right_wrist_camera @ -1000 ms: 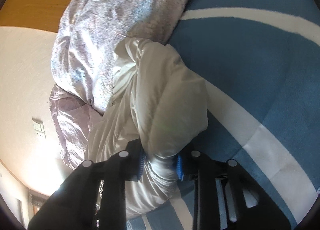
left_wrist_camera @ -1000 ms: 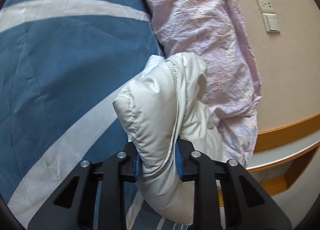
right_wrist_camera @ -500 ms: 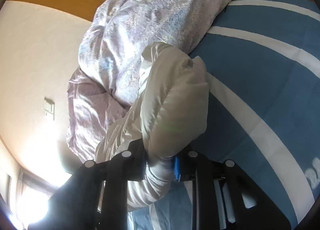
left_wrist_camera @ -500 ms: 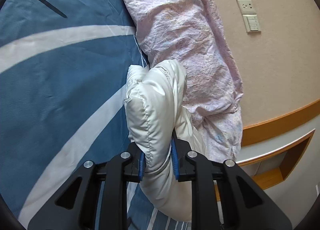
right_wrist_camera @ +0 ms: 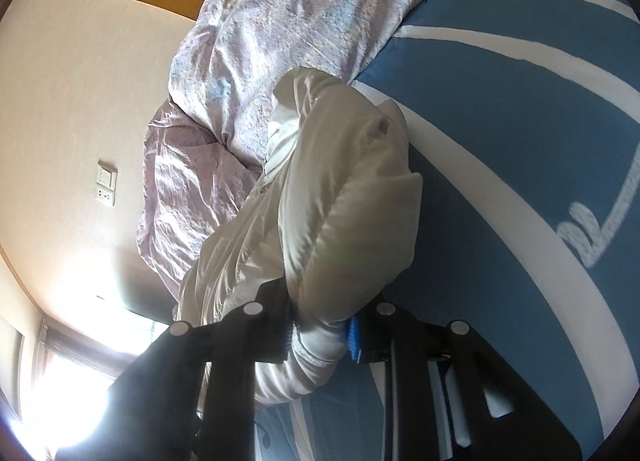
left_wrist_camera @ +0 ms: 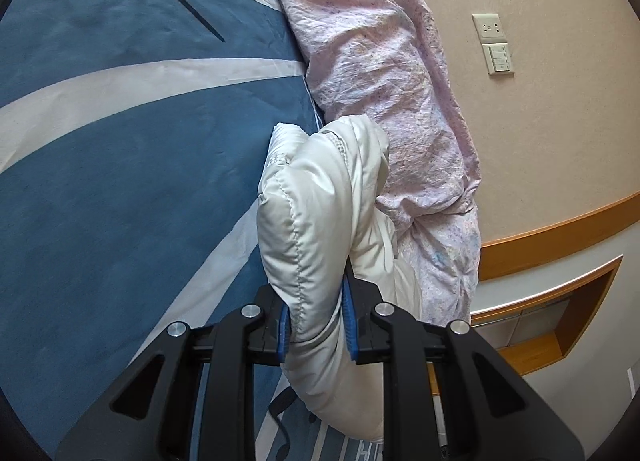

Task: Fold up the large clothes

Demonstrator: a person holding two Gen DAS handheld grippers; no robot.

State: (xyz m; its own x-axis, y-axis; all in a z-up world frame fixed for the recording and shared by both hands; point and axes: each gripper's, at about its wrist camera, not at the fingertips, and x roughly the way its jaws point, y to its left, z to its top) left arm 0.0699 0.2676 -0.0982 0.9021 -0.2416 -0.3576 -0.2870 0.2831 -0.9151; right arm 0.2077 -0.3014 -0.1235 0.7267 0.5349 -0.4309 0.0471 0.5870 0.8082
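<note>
- Left tool (left_wrist_camera: 316, 325): clenched on a thick quilted fold of the white padded jacket (left_wrist_camera: 320, 221); blue pads (left_wrist_camera: 349, 317) pressed into the stuffing on both sides, stitched seam running up between them.
- Right tool (right_wrist_camera: 320, 335): likewise clamped on another bunched part of the same jacket (right_wrist_camera: 344, 197). Left pad is in shadow, but fabric fills the gap.
- Jacket location: lifted in both tools, its bulk hanging over the blue-and-white striped bedspread (left_wrist_camera: 120, 181); whether the lower folds touch the bed I cannot tell.
- Judgement: step in hand is carrying or spreading the garment before a fold. Both grips hold puffed layers, not a clean hem, so I should keep even pressure and draw the tools apart level to let the jacket open flat.
- Risk: slippery shell may creep out of the pads if I jerk.
- Beyond the jacket: crumpled pink duvet (left_wrist_camera: 384, 81) just beside it. Lay the jacket on open bedspread, away from that heap.
- Farthest: wall with switch panel (left_wrist_camera: 494, 45).
</note>
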